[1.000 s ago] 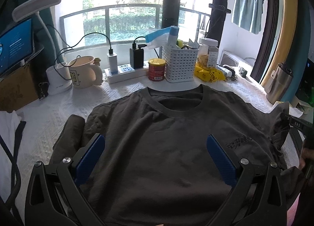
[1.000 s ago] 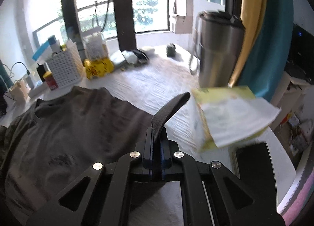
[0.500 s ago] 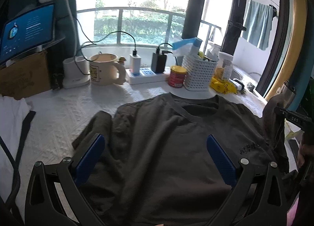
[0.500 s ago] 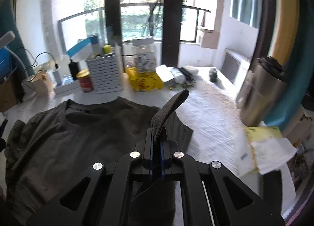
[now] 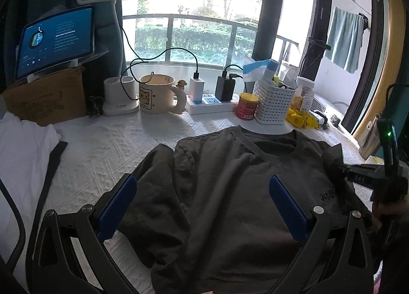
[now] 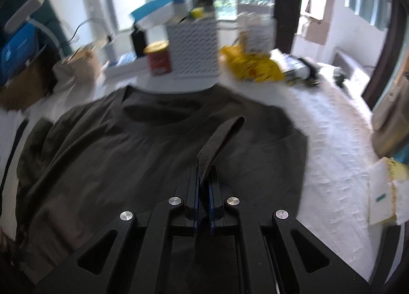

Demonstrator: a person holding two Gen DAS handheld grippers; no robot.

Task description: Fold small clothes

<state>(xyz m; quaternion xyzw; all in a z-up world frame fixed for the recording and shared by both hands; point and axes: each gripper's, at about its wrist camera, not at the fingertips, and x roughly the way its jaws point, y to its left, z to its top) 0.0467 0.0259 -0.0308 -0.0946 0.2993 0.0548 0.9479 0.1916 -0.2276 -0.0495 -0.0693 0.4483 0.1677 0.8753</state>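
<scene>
A dark grey T-shirt (image 5: 230,191) lies front up on the white textured table cover (image 5: 102,150), collar toward the window. My left gripper (image 5: 202,202) is open and empty, its blue pads (image 5: 117,202) held above the shirt's lower chest. My right gripper (image 6: 203,179) is shut on the shirt's right sleeve hem (image 6: 219,138), a dark strip standing up between the fingers, over the shirt (image 6: 115,156). The right gripper also shows at the right edge of the left wrist view (image 5: 358,173), holding the sleeve folded in over the shirt's shoulder.
Along the window stand a cream mug (image 5: 158,94), a power strip (image 5: 212,104), a red can (image 5: 246,106), a white basket (image 5: 274,102) and yellow packets (image 5: 301,117). A tablet (image 5: 55,41) sits on a cardboard box at the left. White cloth (image 5: 20,156) lies at the left edge.
My right gripper has carried the right sleeve leftward, from the table's right side to over the shirt's chest. My left gripper has drifted back and to the left, staying open.
</scene>
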